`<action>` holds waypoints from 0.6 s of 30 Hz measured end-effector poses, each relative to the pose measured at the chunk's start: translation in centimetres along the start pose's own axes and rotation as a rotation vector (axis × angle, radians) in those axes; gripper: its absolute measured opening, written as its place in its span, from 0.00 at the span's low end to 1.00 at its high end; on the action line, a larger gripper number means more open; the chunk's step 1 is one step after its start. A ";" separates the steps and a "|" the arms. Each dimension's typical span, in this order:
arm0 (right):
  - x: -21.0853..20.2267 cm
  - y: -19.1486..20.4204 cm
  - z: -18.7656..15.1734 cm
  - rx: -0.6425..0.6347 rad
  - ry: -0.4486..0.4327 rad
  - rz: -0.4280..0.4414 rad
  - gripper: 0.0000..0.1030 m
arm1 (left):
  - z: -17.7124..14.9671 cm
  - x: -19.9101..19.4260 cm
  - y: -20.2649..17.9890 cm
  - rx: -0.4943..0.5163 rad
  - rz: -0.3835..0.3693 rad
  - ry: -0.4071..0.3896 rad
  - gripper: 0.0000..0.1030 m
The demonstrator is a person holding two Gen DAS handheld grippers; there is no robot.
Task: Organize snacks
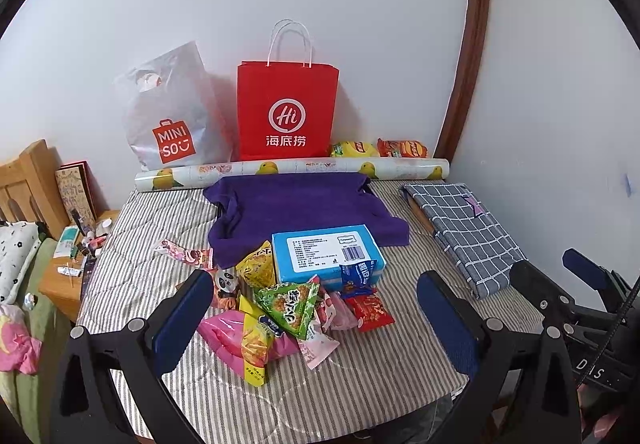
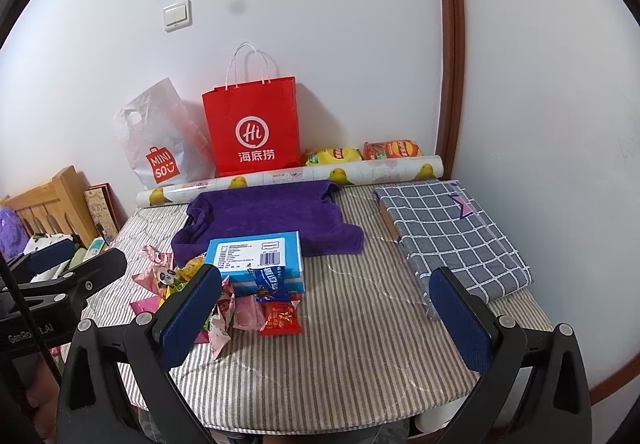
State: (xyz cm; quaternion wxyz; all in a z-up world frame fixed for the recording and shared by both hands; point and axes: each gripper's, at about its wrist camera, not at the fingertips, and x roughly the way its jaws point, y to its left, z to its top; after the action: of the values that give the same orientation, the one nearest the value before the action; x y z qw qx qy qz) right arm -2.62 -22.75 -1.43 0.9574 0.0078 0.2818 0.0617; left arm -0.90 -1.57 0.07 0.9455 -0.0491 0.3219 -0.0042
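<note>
Lying ahead between the left claw (image 1: 316, 324) fingers, snack pile (image 1: 280, 308), both claws spread apart, empty

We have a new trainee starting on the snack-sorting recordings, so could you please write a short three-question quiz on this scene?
1. True or false: both the left gripper and the right gripper are open and hold nothing.
2. Which item lies partly on the purple towel? A) the blue box B) the red paper bag C) the checked cloth
3. Fill in: the red snack packet lies on the ______ table cover.

Key
1. True; both sets of fingers are spread apart above the table.
2. A
3. striped
</note>
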 end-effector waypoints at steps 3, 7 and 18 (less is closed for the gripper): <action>0.6 0.1 -0.2 0.003 0.007 0.009 1.00 | 0.1 0.6 0.4 0.000 -0.007 0.011 0.99; 2.0 0.2 -0.7 0.001 0.030 0.022 1.00 | 0.1 2.3 1.3 -0.009 0.005 0.039 0.99; 10.7 -0.3 -3.9 0.037 0.210 0.061 0.85 | -1.7 8.5 7.1 -0.079 0.065 0.161 0.99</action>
State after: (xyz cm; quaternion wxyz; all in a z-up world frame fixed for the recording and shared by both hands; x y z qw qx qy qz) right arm 4.23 -21.84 -10.46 0.9200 0.0273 0.3814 0.0861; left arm 4.63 4.97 -7.16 0.9136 -0.0756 0.3981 0.0352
